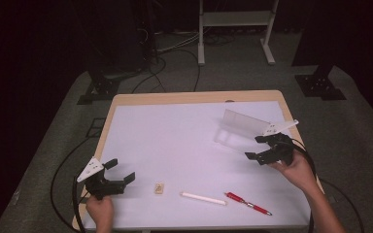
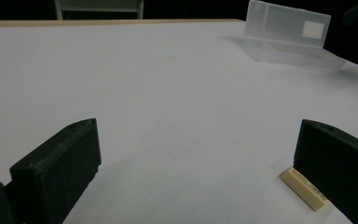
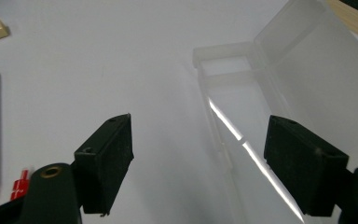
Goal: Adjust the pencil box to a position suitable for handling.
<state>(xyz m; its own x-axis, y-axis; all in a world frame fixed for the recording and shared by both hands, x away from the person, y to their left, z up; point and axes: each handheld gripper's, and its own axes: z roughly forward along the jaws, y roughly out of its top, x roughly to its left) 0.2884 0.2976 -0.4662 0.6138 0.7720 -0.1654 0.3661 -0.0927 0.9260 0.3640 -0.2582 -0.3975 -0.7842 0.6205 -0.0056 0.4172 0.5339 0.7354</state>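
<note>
On the white table (image 1: pixel 175 141) the right gripper (image 1: pixel 262 147) hangs at the near end of a clear plastic case (image 1: pixel 240 128), which lies open on the far right part of the table. The jaws are spread wide and hold nothing; in the right gripper view (image 3: pixel 198 163) they straddle the case's shallow tray (image 3: pixel 242 140), one jaw over bare table to the side of it and the other over the tray, and whether either touches the plastic cannot be told. The case's long axis runs slantwise across the table, from the far middle toward the near right edge, and in the right gripper view it runs away from the jaws. Its lid (image 1: pixel 245 122) stands raised along the far long side, tilted back. In the left gripper view the case (image 2: pixel 286 28) sits far off at the upper right, lid up, with a pale label on it. The left gripper (image 1: pixel 119 171) is at the near left of the table, well apart from the case, jaws likewise spread and empty, pointing across the table to the right. A small beige eraser (image 1: pixel 159 188) lies just beside it; in the left gripper view the eraser (image 2: pixel 303 189) lies against the base of the right-hand jaw, contact unclear. Along the near edge, right of the eraser, lie a white stick (image 1: pixel 203 198) and then a red pen (image 1: pixel 247 203), both roughly crosswise and apart from each other.
</note>
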